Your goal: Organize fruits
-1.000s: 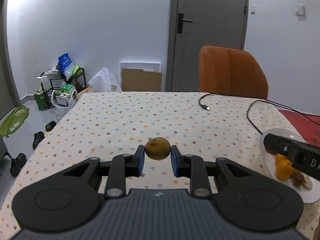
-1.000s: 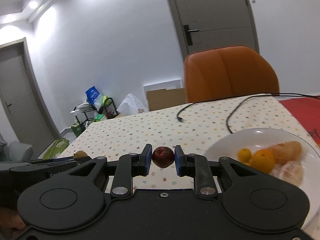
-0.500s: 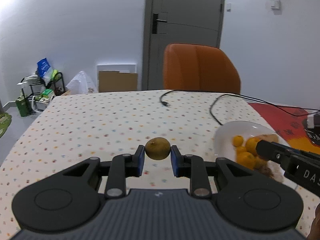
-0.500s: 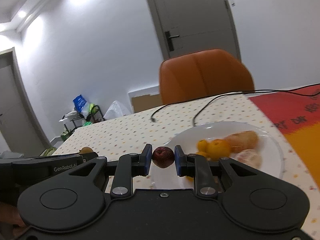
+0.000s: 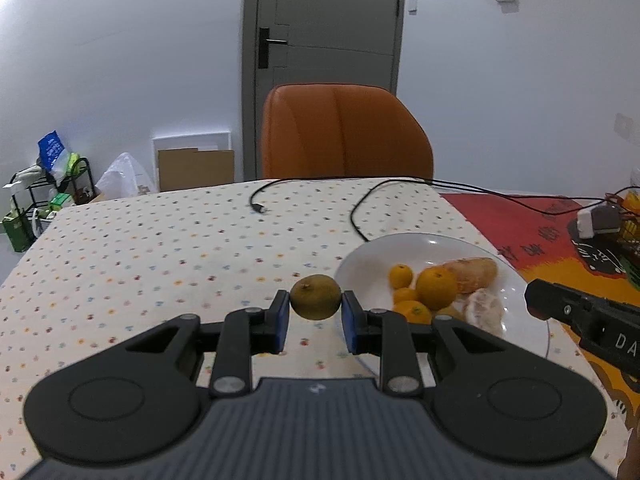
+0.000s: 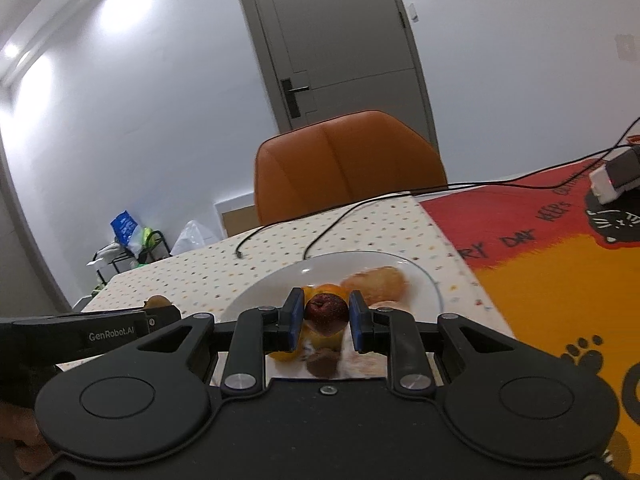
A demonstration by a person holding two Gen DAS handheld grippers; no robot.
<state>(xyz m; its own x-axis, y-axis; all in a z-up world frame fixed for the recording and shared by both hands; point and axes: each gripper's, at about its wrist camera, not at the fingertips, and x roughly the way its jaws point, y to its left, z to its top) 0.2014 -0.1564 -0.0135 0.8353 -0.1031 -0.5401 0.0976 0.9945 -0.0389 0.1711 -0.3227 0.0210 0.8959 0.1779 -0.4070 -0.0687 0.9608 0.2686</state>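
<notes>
So over on my left side, my left gripper (image 5: pixel 315 317) is pinching a greenish-brown round fruit (image 5: pixel 315 297) between its blue pads (image 5: pixel 281 320), jaws closed snug on both sides of it. I'm holding it up above the dotted tablecloth (image 5: pixel 160 248), just beside the left rim of the white plate (image 5: pixel 368 256).

Moving right, that plate is sitting near the edge where the dotted cloth meets a red and yellow mat (image 5: pixel 520 220). It's carrying a few small oranges (image 5: pixel 436 287), a pale peeled piece (image 5: pixel 485 309) and a longish tan thing (image 5: pixel 472 272) I can't really identify. A black cable (image 5: pixel 360 208) is trailing across the table behind it, and an orange chair (image 5: pixel 344 132) is standing at the far side.

My right gripper (image 6: pixel 325 319) is squeezing a dark red wrinkly fruit (image 6: pixel 326 312), jaws narrow and tight on it, and I'm hovering it right over the plate, with the oranges showing just behind it.
</notes>
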